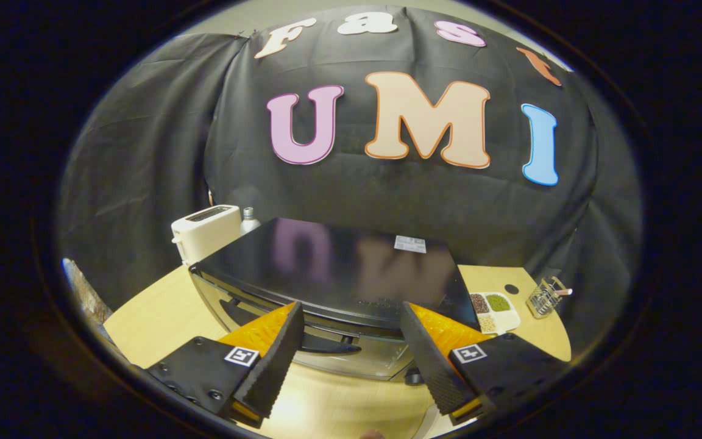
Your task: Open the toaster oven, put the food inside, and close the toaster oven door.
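The toaster oven (333,268) is a black-topped box with a glass front, standing on the wooden table (156,317) just ahead of my fingers. Its door looks closed, and the dark door handle (326,347) runs across the front between my fingertips. My gripper (349,317) is open and hovers above the oven's front edge, with nothing held. One finger (275,360) sits to the left of the handle, the other finger (430,360) to the right.
A white pop-up toaster (205,230) and a small bottle (248,221) stand behind the oven on the left. A divided dish of grains (496,310) and a wire basket (545,297) sit to the oven's right. Black cloth walls the booth behind.
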The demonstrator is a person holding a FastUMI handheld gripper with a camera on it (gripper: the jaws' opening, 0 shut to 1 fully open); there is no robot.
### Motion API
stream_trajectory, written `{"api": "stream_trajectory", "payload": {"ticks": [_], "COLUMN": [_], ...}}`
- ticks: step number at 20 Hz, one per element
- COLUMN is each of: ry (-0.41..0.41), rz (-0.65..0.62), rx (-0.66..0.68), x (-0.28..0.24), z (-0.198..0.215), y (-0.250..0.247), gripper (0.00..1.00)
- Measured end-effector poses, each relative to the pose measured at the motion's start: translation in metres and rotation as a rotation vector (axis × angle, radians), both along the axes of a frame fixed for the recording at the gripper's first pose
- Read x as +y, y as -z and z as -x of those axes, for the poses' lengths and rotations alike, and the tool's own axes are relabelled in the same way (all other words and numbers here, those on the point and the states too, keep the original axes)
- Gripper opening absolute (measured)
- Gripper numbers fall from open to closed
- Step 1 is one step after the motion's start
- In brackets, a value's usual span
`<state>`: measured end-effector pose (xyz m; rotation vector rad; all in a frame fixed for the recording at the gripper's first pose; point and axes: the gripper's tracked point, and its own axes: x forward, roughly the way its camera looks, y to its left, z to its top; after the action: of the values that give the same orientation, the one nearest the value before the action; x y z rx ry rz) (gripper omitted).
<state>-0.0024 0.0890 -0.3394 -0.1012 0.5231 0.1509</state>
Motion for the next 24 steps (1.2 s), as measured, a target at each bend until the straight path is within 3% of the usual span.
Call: {"api": "stream_trajectory", "payload": {"ticks": [24], "ry": [-0.103], "rz": [-0.077], "rx": [0.226], "x": [0.011], "z": [0.111], "y": [0.044], "gripper": [0.99]}}
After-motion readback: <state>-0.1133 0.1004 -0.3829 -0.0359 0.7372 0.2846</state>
